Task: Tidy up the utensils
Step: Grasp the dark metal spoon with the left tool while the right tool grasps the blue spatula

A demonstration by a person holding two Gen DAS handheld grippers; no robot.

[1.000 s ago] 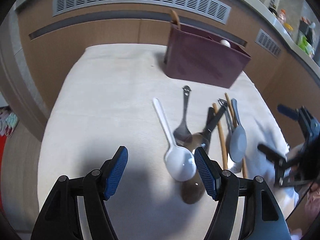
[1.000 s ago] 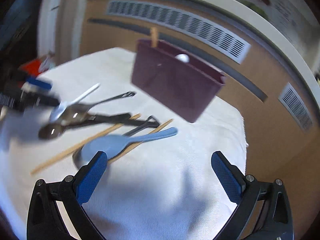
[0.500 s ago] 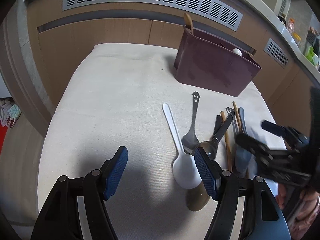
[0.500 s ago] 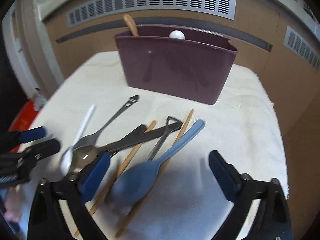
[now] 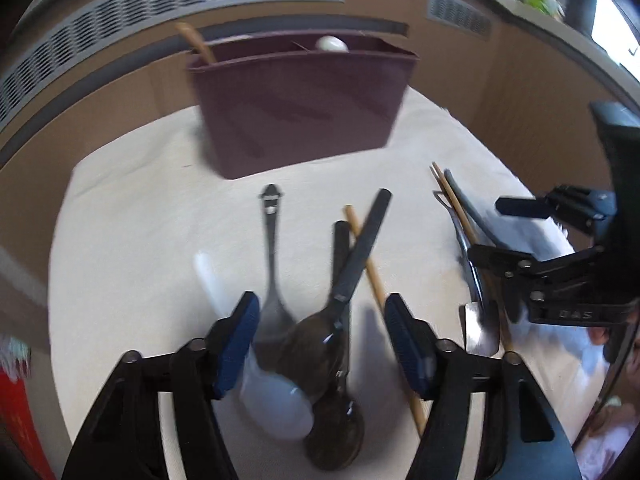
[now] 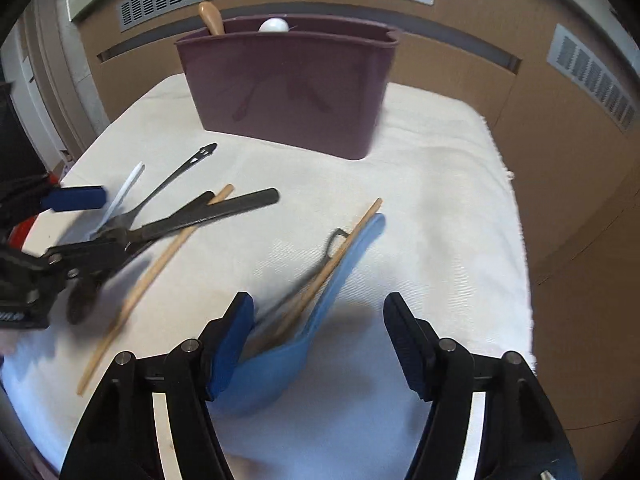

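Both grippers hang low over the cloth-covered table [image 6: 440,168], jaws closing and about half open: the left gripper [image 5: 318,340] straddles the dark spoons [image 5: 320,344] beside the white spoon [image 5: 276,400], while the right gripper [image 6: 318,334] brackets the blue spoon [image 6: 320,320] and a chopstick [image 6: 332,260], likely lining up a pick each. Nothing is pinched yet. The maroon caddy [image 6: 288,92] waits at the far side, two handles already standing in it, so the utensils probably belong there.
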